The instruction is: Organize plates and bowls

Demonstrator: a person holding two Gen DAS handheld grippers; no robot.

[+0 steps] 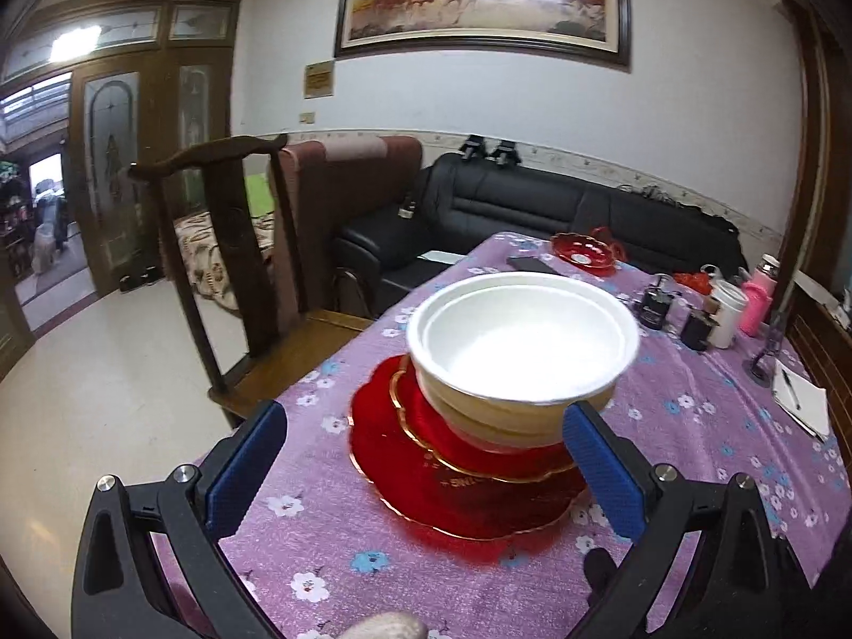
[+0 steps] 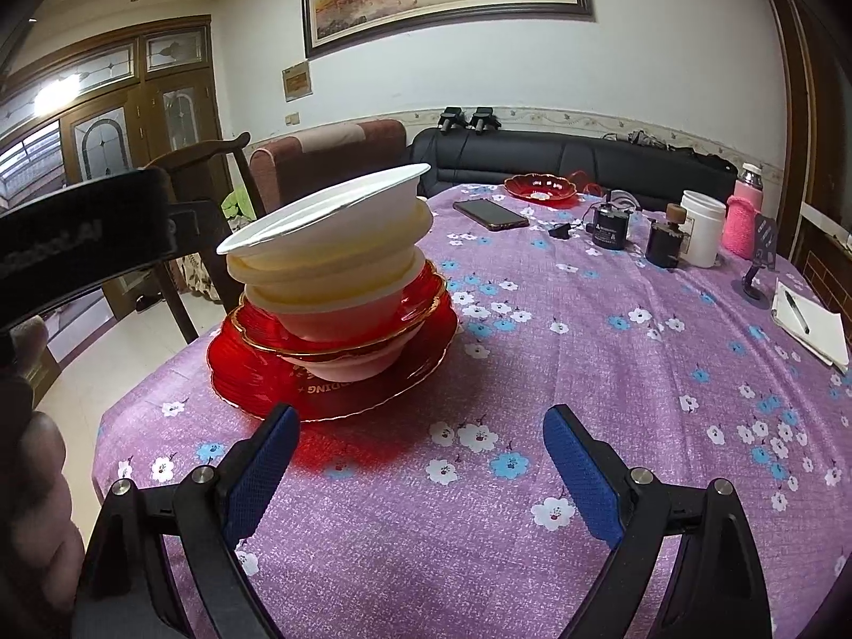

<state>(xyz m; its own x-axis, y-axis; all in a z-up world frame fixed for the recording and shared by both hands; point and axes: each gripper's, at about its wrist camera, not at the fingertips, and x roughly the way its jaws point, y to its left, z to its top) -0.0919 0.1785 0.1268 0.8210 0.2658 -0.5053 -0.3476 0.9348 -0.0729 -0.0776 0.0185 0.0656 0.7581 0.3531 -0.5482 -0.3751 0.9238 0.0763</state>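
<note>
A stack of white and cream bowls (image 1: pixel 524 343) (image 2: pixel 341 250) sits tilted on red gold-rimmed plates (image 1: pixel 426 479) (image 2: pixel 255 367) at the near left of the purple floral table (image 1: pixel 404 586) (image 2: pixel 612 373). My left gripper (image 1: pixel 426 471) is open, its blue pads either side of the stack's base, not touching. My right gripper (image 2: pixel 420 471) is open and empty, in front of the stack and to its right. Another red dish (image 1: pixel 583 251) (image 2: pixel 540 186) lies at the table's far edge.
A phone (image 2: pixel 490 213), dark jars (image 2: pixel 665 239), a white canister (image 2: pixel 703 234), a pink bottle (image 2: pixel 743 213) and a notepad with pen (image 2: pixel 809 319) sit at the far right. A wooden chair (image 1: pixel 234 245) stands left of the table. A black sofa (image 1: pixel 532 202) is behind.
</note>
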